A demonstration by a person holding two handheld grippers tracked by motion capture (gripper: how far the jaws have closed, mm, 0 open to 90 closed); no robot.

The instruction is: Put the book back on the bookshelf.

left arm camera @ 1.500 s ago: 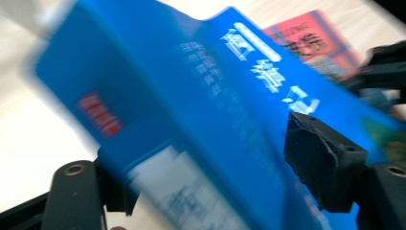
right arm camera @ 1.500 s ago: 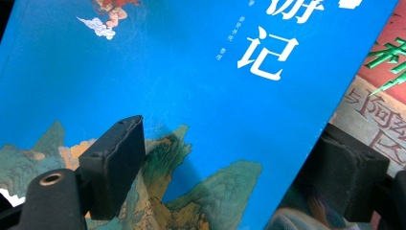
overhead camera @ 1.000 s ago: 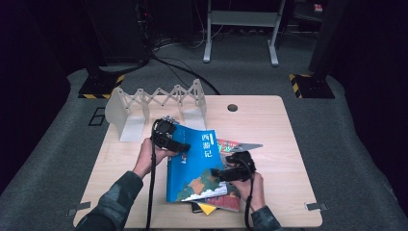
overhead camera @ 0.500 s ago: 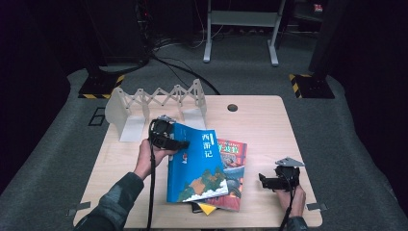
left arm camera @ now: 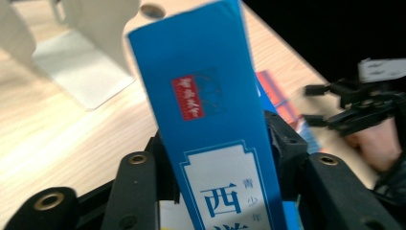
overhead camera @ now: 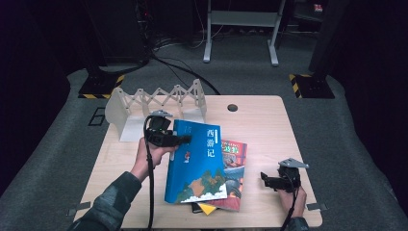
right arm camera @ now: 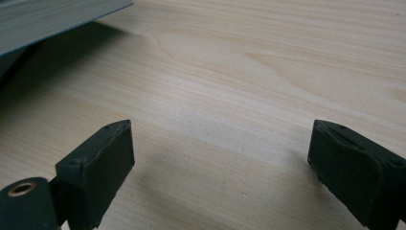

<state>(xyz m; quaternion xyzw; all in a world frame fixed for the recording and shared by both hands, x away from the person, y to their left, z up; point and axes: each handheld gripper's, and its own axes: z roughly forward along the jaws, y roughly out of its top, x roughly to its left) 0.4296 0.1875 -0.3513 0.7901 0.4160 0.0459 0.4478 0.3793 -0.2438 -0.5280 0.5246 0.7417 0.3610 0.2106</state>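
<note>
Between left gripper (left arm camera: 215,191) jaws, blue book (left arm camera: 210,110)

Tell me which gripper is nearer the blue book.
Left. The left gripper has its fingers closed on the blue book at its upper left edge; the right gripper rests apart, to its right, open.

"西游记" on blue book (overhead camera: 197,163) cover

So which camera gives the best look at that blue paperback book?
The high view: the blue paperback book shows its whole cover. The left gripper view gives its spine end between the jaws; the right gripper view just grey page edges.
</note>
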